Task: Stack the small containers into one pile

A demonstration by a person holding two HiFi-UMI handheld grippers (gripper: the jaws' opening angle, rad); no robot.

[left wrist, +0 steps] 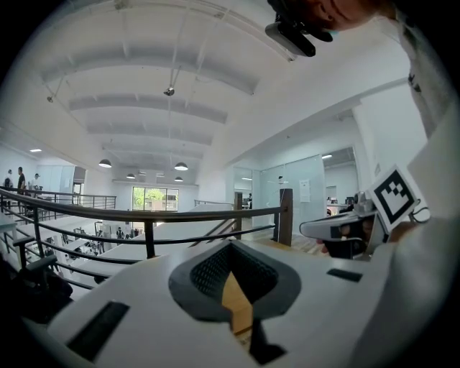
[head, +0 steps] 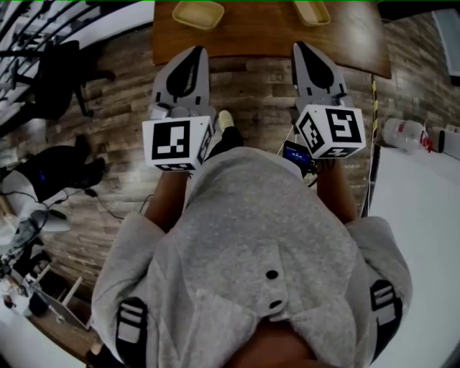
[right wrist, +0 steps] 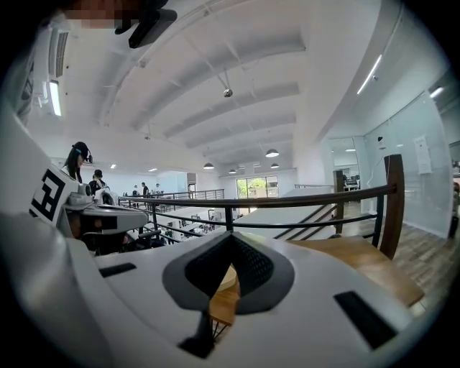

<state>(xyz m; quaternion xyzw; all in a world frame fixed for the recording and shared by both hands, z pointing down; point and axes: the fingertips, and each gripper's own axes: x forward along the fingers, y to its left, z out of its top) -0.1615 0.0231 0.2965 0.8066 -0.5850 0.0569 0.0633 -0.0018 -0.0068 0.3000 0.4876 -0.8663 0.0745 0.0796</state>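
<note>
Two small pale yellow containers lie on the far part of the brown wooden table (head: 266,36), one at the left (head: 198,13) and one at the right (head: 313,11), well apart. My left gripper (head: 192,52) is held in front of the person's chest and points at the table's near edge, its jaws shut with nothing in them. My right gripper (head: 299,47) is held the same way beside it, also shut and empty. In the left gripper view the left gripper (left wrist: 231,243) shows only a sliver of table between its pads. The right gripper (right wrist: 231,234) shows the same.
The person's grey hoodie (head: 251,251) fills the lower head view. A white table (head: 420,215) stands at the right with bottles (head: 402,133) beside it. A black chair (head: 61,79) and cables lie at the left on the wood floor. A metal railing (left wrist: 144,212) runs beyond the table.
</note>
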